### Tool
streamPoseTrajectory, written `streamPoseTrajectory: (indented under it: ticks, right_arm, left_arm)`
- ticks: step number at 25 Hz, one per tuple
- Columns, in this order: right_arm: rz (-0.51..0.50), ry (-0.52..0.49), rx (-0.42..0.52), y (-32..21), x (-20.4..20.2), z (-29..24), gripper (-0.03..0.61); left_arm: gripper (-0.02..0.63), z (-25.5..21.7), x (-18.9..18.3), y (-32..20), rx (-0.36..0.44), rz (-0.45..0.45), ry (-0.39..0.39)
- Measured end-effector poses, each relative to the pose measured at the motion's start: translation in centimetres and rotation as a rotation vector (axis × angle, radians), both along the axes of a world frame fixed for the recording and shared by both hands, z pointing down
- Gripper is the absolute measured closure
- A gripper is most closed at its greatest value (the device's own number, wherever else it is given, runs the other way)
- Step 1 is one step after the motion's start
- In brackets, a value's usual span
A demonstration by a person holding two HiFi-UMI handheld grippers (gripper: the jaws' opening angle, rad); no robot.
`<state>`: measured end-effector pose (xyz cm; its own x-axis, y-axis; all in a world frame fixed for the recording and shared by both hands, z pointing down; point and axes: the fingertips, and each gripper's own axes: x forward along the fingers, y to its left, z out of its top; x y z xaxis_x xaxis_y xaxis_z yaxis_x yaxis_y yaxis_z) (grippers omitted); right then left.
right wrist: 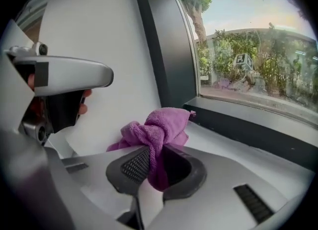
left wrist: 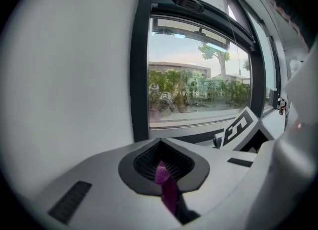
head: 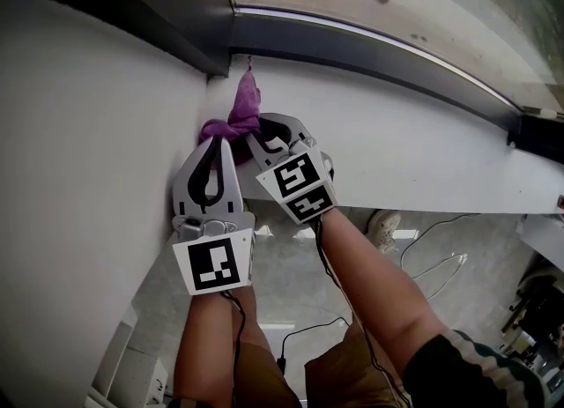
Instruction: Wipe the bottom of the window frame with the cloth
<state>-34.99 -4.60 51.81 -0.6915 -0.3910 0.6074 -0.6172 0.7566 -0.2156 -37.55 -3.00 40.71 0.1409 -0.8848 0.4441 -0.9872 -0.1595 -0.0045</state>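
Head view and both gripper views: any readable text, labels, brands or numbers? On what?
None readable in any view.
No letters on the left marker cube of the left tool: only a black-and-white square pattern.
No letters on the right marker cube of the right tool: same kind of pattern.
No print shows on the purple cloth, window frame or white sill.

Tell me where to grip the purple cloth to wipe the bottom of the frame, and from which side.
Grip the thick bunched middle of the cloth, coming from the room side across the sill, as the right gripper does. The loose end then lies toward the frame. The left gripper pinches only a thin edge, probably weaker.
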Motion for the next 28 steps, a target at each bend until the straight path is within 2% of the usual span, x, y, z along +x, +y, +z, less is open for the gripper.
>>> streamPoseTrajectory:
  ticks: [14, 23, 28]
  right_arm:
    - [0.072, 0.025, 0.126, -6.2, 1.7, -2.0, 0.511]
    - [0.068, 0.046, 0.116, -6.5, 2.6, -1.4, 0.511]
    - [0.084, 0.048, 0.100, -6.3, 4.4, -1.0, 0.511]
  left_arm:
    - [0.607, -1.4, 1.1, -4.1, 0.047, 0.025, 0.012]
    - [0.607, -0.9, 2.0, -4.5, 0.038, 0.065, 0.003]
    - [0.607, -0.7, 3.4, -4.8, 0.027, 0.083, 0.011]
